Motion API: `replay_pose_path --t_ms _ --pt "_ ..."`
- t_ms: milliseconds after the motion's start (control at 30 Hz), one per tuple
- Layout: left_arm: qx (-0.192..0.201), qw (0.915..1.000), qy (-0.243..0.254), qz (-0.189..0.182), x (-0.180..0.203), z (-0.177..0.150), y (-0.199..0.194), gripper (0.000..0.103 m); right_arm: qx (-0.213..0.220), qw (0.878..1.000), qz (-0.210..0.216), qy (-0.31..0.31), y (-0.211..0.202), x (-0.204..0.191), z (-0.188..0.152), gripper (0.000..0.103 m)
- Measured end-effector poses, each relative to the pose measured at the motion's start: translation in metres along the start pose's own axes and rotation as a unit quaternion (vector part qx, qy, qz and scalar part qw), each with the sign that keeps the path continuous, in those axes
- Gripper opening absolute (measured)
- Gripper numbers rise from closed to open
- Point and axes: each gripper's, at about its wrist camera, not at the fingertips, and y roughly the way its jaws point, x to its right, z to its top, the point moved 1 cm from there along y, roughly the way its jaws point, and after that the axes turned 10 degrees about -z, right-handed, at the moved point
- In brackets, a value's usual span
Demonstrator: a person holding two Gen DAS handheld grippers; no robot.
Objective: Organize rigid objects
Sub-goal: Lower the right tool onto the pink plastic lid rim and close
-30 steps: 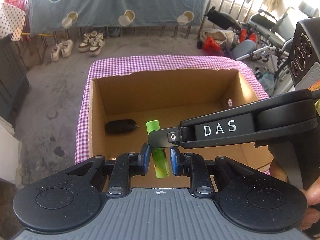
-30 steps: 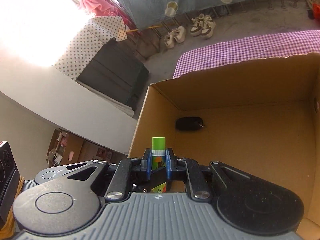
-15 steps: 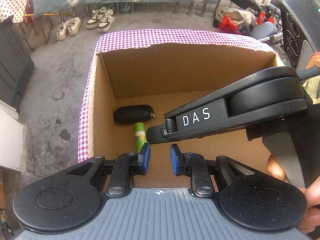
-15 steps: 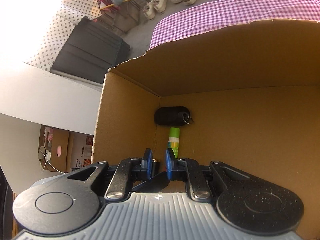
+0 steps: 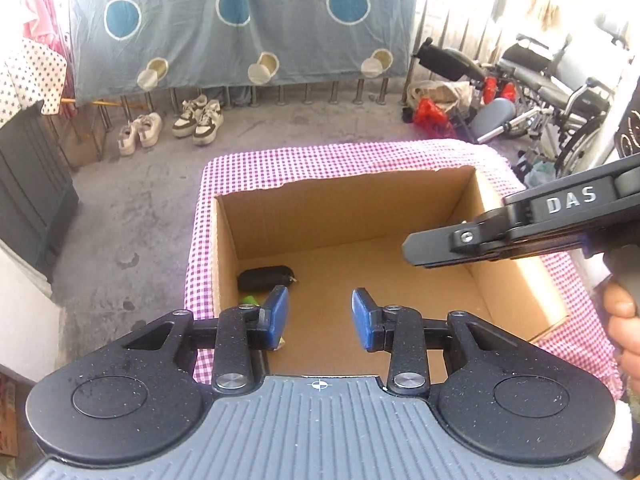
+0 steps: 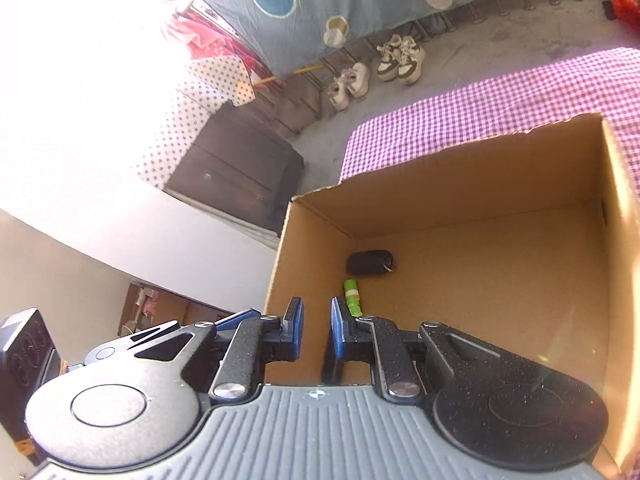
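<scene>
The left gripper (image 5: 319, 316) hangs above the near edge of the cardboard box (image 5: 256, 216); its jaws have just been opening and now stand moderately apart with nothing between them. The right gripper (image 6: 316, 328) is over the same box edge, its blue pads drawn to a narrow gap with only air in it. In the left wrist view its black body marked "DAS" reaches in from the right across the box's right wall, a hand (image 5: 622, 328) wrapped on its grip.

The green glue stick (image 6: 352, 297) lies flat on the box floor by the left wall. In the left wrist view only its green tip shows past the left pad; in the right wrist view its lower end is hidden behind the right pad. Just beyond it, in the far-left corner, lies a black key fob (image 6: 369, 263) with a small metal ring, close to the stick but apart from it.

The box sits on a table covered with a purple-and-white checked cloth (image 5: 320, 160). Beyond the table, on the concrete floor, two pairs of sneakers (image 5: 198, 118) stand below a blue sheet with round dots (image 5: 240, 20). A wheelchair (image 5: 560, 92) and red items crowd the right, and a dark cabinet (image 6: 236, 172) stands to the left.
</scene>
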Motion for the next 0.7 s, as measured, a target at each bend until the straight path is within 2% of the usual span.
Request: replay_pose_path --t_ms 33,100,167,200,267,333,400,533,700 --pt "0.011 0.9999 0.005 -0.005 0.003 -0.003 -0.010 0.040 0.012 1.000 0.010 -0.002 -0.015 0.001 -0.006 0.017" --pt "0.028 0.9994 0.014 -0.013 0.007 -0.012 -0.026 0.052 0.040 0.999 0.029 -0.009 -0.050 0.004 -0.024 0.017" --pt "0.041 0.9987 0.021 -0.022 0.013 -0.026 -0.039 0.060 0.063 0.997 0.042 -0.018 -0.080 0.010 -0.045 0.018" --pt "0.044 0.9984 0.024 -0.027 0.015 -0.033 -0.044 0.067 0.074 0.996 0.044 -0.021 -0.091 0.014 -0.057 0.019" --pt "0.048 0.9980 0.023 -0.035 0.020 -0.049 -0.050 0.074 0.089 0.995 0.039 -0.023 -0.109 0.022 -0.083 0.023" --pt "0.044 0.9978 0.022 -0.043 0.026 -0.069 -0.053 0.081 0.101 0.994 0.027 -0.022 -0.119 0.030 -0.110 0.040" --pt "0.040 0.9980 0.018 -0.045 0.030 -0.088 -0.051 0.094 0.110 0.994 0.014 -0.018 -0.122 0.038 -0.134 0.049" --pt "0.012 0.9992 0.027 -0.026 0.043 -0.126 -0.036 0.099 0.095 0.995 -0.002 0.005 -0.102 0.053 -0.177 0.049" --pt "-0.040 0.9972 0.060 0.018 0.055 -0.161 -0.010 0.099 0.068 0.997 -0.029 0.024 -0.068 0.058 -0.204 0.049"
